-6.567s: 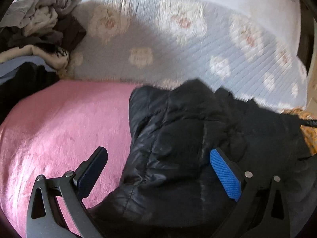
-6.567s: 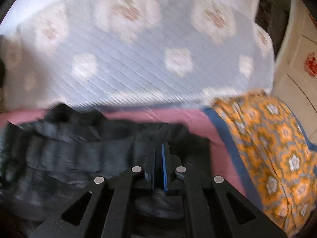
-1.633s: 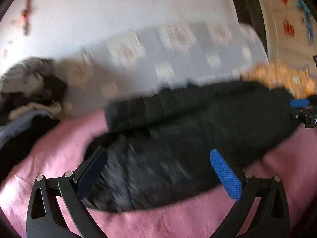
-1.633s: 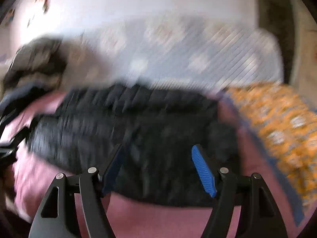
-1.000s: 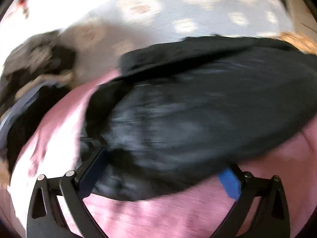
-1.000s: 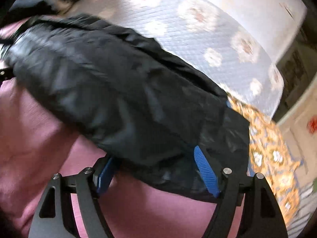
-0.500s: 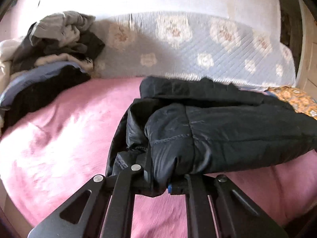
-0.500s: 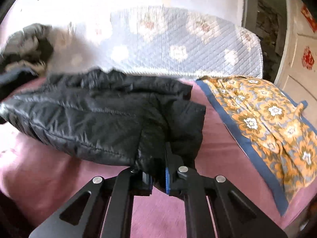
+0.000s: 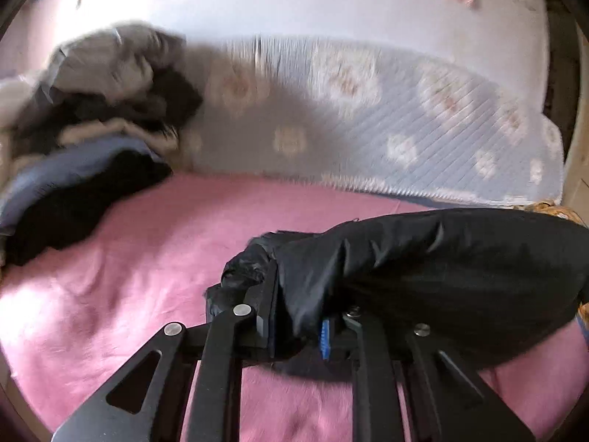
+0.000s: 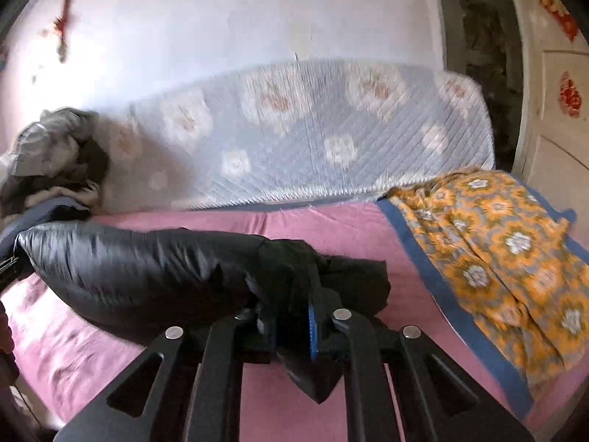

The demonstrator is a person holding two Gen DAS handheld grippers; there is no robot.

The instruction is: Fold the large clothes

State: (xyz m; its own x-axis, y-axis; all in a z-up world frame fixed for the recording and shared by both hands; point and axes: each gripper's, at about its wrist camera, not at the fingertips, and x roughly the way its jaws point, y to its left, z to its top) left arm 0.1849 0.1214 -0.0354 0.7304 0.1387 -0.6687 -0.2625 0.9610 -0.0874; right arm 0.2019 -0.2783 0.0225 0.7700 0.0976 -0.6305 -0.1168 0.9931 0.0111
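- Clearly the fold is well along: the black jacket [image 9: 441,265] is already bunched into a long, narrow roll that hangs between the two grippers above the pink bed cover [image 9: 140,258].
- The left gripper [image 9: 296,328] is clamped on one end of the roll; its jaws eased apart a little in the last moment, with the padded cloth between the pads.
- The right gripper [image 10: 292,326] pinches the other end in the same way, its jaws also slightly wider than a moment ago, with cloth between them.
- Left to do, as I judge it: set the bundle down, perhaps double it once more, and let go.
- Room for that is good. The middle of the bed is bare, from the near edge to the quilted blue backrest [image 10: 313,136].
- The pile of clothes [image 9: 92,110] fills the far left corner.
- The orange flowered blanket [image 10: 497,243] covers the right edge.
- The jacket should come down between them, touching neither.
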